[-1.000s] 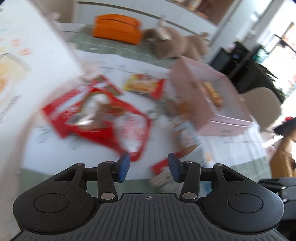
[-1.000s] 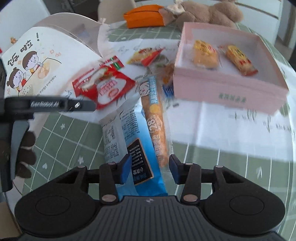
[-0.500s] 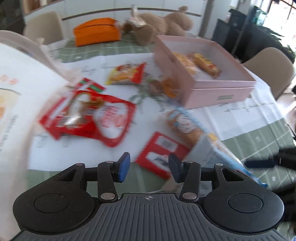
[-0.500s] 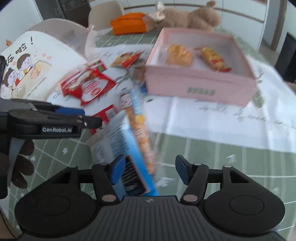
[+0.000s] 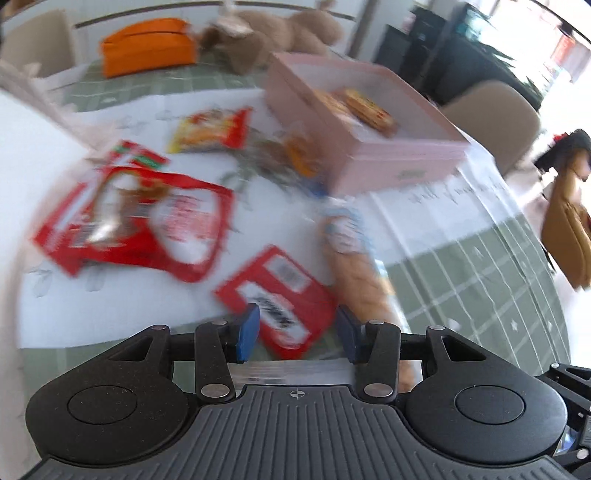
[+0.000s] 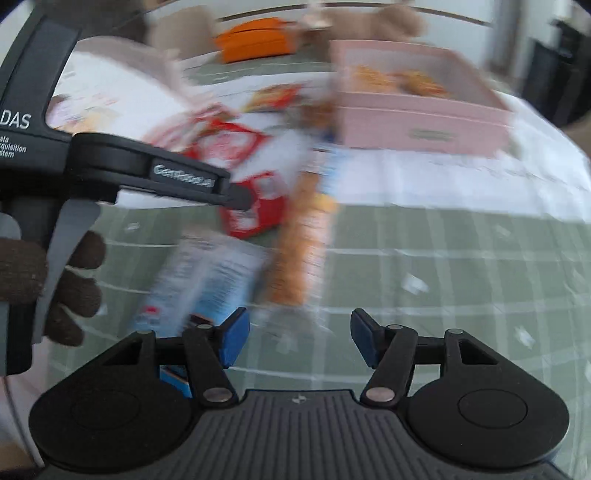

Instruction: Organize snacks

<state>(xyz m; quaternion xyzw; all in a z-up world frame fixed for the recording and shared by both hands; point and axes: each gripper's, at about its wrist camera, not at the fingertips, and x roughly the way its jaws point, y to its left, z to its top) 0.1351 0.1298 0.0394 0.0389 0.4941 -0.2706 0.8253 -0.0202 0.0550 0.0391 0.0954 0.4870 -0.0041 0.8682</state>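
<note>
Blur smears both views. My left gripper (image 5: pixel 295 332) is open, low over a small red packet (image 5: pixel 280 302) that shows between its blue fingertips, untouched. A long orange snack stick (image 5: pixel 354 266) lies just right of it. My right gripper (image 6: pixel 299 343) is open over bare green cloth. A blue-and-white packet (image 6: pixel 207 280) lies at its left finger, with the orange stick (image 6: pixel 303 251) beyond. The pink box (image 5: pixel 369 162) at the back right holds two orange snacks (image 5: pixel 365 109). In the right wrist view the left gripper's finger (image 6: pixel 199 181) reaches in above the small red packet (image 6: pixel 258 210).
A large red packet (image 5: pixel 140 218) and a yellow-red packet (image 5: pixel 210 129) lie on the white sheet. An orange bag (image 5: pixel 147 46) and a plush toy (image 5: pixel 266 33) sit at the back. A printed bag (image 6: pixel 110 92) stands left. A gloved hand (image 6: pixel 55 280) holds the left gripper.
My right gripper's jaws have widened and it has shifted right, off the blue-and-white packet that was between them. My left gripper has swung over until the small red packet sits between its fingertips.
</note>
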